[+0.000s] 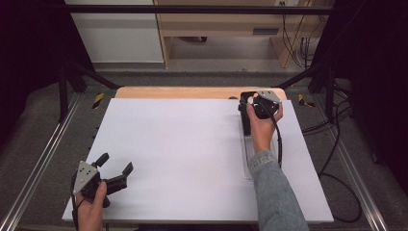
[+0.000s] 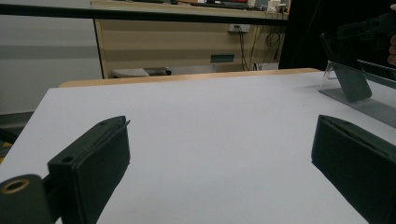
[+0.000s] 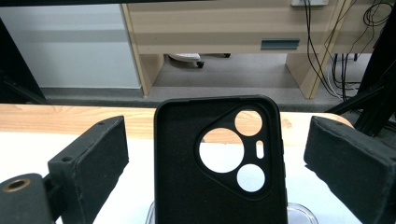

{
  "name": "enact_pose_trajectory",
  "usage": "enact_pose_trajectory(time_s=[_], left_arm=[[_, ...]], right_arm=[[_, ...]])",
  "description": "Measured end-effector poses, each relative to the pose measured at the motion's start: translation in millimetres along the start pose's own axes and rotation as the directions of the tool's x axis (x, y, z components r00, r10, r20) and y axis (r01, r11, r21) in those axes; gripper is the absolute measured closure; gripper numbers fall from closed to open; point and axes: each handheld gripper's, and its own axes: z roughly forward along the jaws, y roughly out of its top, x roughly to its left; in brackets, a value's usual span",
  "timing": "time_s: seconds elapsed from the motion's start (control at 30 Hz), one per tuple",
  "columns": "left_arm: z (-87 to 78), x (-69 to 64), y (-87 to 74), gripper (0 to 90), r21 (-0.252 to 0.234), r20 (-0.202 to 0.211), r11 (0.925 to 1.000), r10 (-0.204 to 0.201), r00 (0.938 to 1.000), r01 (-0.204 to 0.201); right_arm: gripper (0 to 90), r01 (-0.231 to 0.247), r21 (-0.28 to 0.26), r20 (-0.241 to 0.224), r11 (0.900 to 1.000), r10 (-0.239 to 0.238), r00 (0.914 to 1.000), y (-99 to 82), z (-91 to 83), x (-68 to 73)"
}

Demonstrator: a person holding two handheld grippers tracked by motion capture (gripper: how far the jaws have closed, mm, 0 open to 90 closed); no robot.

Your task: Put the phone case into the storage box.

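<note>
A black phone case (image 3: 219, 186) with round camera cut-outs stands upright on a clear stand (image 1: 248, 156) at the table's far right. My right gripper (image 3: 217, 156) is open around the case, with one black jaw on each side and a gap between each pad and the case's edge. In the high view the right gripper (image 1: 253, 105) sits over the case (image 1: 245, 120), held by a hand in a grey sleeve. My left gripper (image 1: 116, 162) rests at the front left of the white table (image 1: 183, 144), open with nothing between its fingers (image 2: 93, 158).
A wooden strip (image 1: 192, 92) runs along the table's far edge. Beyond it stand a wooden desk (image 3: 224, 32) and hanging cables (image 1: 296, 43). Metal rails (image 1: 43, 159) flank the table on both sides. The left gripper view shows the clear stand (image 2: 350, 86) far right.
</note>
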Motion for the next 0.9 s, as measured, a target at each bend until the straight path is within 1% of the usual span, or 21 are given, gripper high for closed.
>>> enact_pose_trajectory(time_s=[0.3,0.4,0.5,0.63,0.9], left_arm=[[0.4,0.4,0.1,4.7,-0.003,-0.001,1.0000,-0.009,1.0000,0.009],[0.6,0.6,0.0,4.7,-0.003,0.000,0.9999,-0.010,1.0000,0.010],[0.6,1.0,0.3,4.7,-0.004,-0.002,0.9999,-0.010,1.0000,0.010],[0.6,1.3,-0.1,4.6,-0.002,-0.004,0.9999,-0.013,0.9999,0.013],[1.2,1.8,-0.4,4.6,-0.002,-0.008,0.9999,-0.015,0.9998,0.015]], right_arm=[[7.0,-0.031,-0.020,-0.017,0.9993,0.031,0.9994,5.4,-8.1,0.0],[7.2,-0.029,-0.023,-0.024,0.9993,0.028,0.9993,7.0,-11.1,1.2],[8.2,-0.033,-0.023,-0.035,0.9992,0.033,0.9988,8.1,-14.7,2.6],[7.6,-0.054,-0.016,-0.054,0.9984,0.053,0.9971,9.2,-17.9,3.0],[7.1,-0.048,-0.006,-0.085,0.9988,0.047,0.9953,8.8,-21.5,7.1]])
